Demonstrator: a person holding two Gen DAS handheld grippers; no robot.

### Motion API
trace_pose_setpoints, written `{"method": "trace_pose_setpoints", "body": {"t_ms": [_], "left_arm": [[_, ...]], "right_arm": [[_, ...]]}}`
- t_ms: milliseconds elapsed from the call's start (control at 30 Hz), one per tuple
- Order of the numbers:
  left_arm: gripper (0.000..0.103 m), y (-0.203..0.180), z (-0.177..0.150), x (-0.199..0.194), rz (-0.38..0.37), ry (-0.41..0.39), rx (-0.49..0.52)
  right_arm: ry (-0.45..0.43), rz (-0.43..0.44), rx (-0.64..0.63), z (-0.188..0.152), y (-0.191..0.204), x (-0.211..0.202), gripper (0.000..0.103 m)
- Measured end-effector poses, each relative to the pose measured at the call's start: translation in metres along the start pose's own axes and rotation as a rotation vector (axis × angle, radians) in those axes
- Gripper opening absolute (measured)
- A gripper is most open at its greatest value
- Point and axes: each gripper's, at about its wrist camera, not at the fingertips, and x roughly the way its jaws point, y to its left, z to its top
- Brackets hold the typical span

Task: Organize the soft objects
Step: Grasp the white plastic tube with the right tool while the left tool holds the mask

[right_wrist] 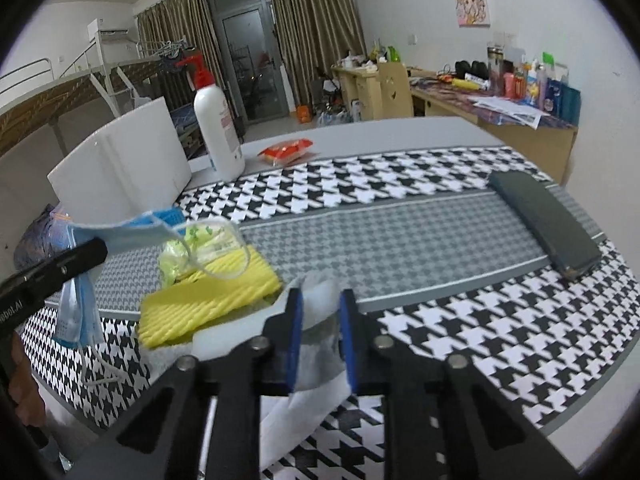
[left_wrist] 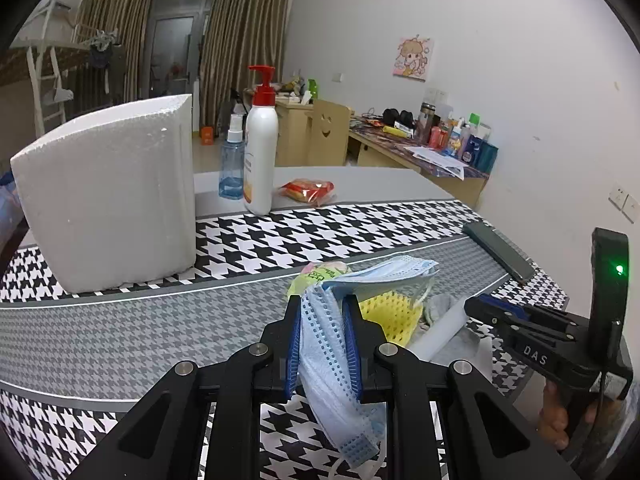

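Note:
My left gripper (left_wrist: 322, 300) is shut on a light blue face mask (left_wrist: 328, 364), which hangs down between its blue pads and trails onto the houndstooth tablecloth (left_wrist: 280, 240). In the right wrist view the same gripper (right_wrist: 96, 248) holds the mask (right_wrist: 116, 236) up at the left. My right gripper (right_wrist: 320, 294) is shut on a white soft sheet (right_wrist: 316, 308) at the edge of the pile. A yellow ribbed sponge cloth (right_wrist: 212, 300) and a yellow-green packet (right_wrist: 200, 244) lie just left of it, with a mask ear loop draped over them.
A white foam block (left_wrist: 112, 200) stands at the back left. Beside it are a pump bottle (left_wrist: 260, 160), a blue spray bottle (left_wrist: 232, 168) and a red snack packet (left_wrist: 308, 190). A dark flat case (right_wrist: 548, 224) lies at the right. The table edge is close below.

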Motion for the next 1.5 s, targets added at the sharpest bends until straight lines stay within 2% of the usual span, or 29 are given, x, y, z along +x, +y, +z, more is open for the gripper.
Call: {"method": "trace_pose_setpoints", "body": {"t_ms": [200,300,533,833,1067,1433,1500], "left_arm": [[0.021,0.008,0.000,-0.007,0.003,-0.014,-0.009],[0.021,0.011,0.000,-0.012,0.003,-0.020,-0.009],[0.021,0.017,0.001,-0.015,-0.019,-0.013,0.007],[0.021,0.021,0.002,-0.017,-0.047,-0.004,0.043],[0.021,0.027,0.002,-0.015,-0.056,0.000,0.034],[0.021,0.036,0.001,-0.018,-0.048,0.001,0.019],[0.021,0.038,0.001,-0.018,-0.049,0.002,0.015]], "right_arm": [[0.037,0.040,0.037,0.002,0.001,-0.004,0.024],[0.038,0.053,0.046,0.000,0.006,-0.010,0.040],[0.095,0.090,0.112,-0.009,0.014,-0.004,0.040],[0.151,0.066,0.220,-0.013,0.011,0.015,0.040],[0.166,0.069,0.268,-0.007,0.008,0.022,0.040],[0.174,0.060,0.276,0.003,0.012,0.031,0.040],[0.169,0.057,0.276,0.004,0.012,0.032,0.036]]}}
